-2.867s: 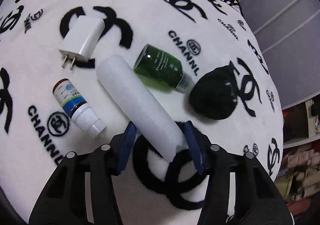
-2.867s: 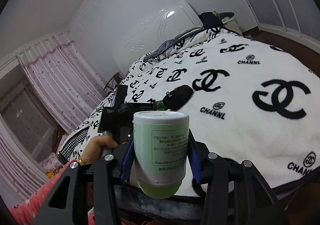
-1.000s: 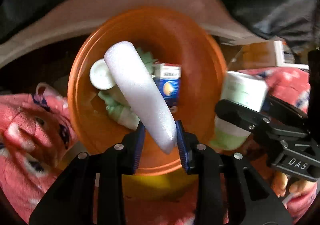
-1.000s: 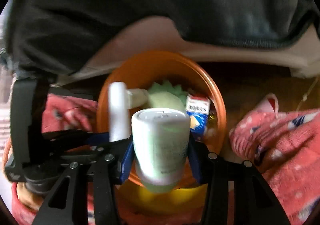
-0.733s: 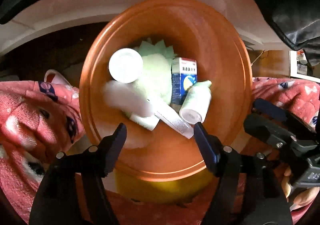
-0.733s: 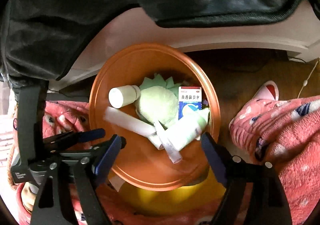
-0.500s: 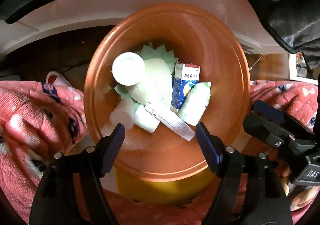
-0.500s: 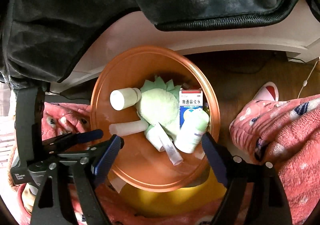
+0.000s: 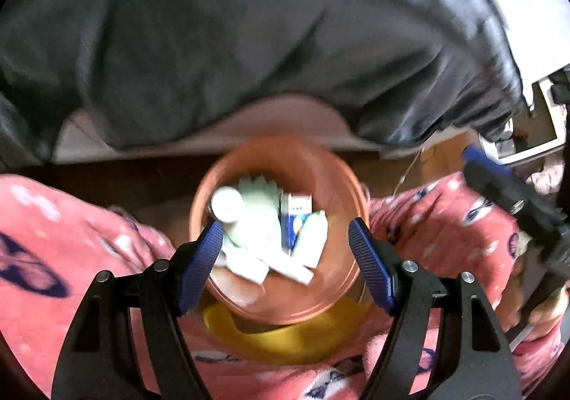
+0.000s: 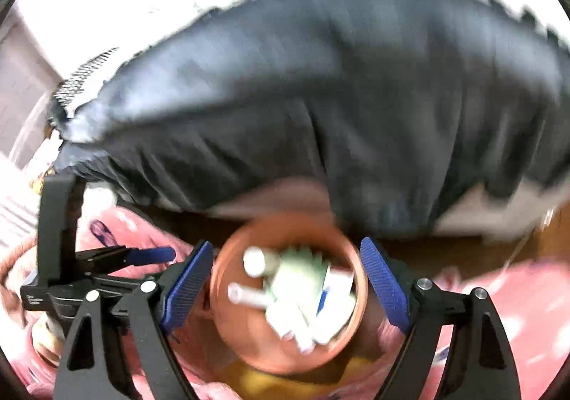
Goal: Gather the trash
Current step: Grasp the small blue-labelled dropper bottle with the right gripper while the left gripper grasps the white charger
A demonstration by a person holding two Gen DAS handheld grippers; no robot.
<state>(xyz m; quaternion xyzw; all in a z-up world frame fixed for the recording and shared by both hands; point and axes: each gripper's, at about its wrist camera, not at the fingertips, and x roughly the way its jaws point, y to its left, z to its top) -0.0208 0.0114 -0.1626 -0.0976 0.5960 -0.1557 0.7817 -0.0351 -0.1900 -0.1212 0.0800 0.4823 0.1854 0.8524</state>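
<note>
Your white foam tube point(image 10: 249, 296) and pale green bottle point(image 9: 313, 236) now lie in the orange bin point(image 9: 342, 286), mid-bowl and toward its right rim; whatever remains on the bed is out of view. Since a second ago, your left gripper point(image 9: 285, 264) and right gripper point(image 10: 285, 289) have let go and pulled back from the bin, jaws wide and empty.

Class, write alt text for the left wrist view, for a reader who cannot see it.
The open, empty left gripper hangs above an orange bin holding white bottles, a pale green wad and a blue and white carton. Pink patterned fabric flanks the bin, a dark blanket fills the top, and the right gripper shows at the right edge.
</note>
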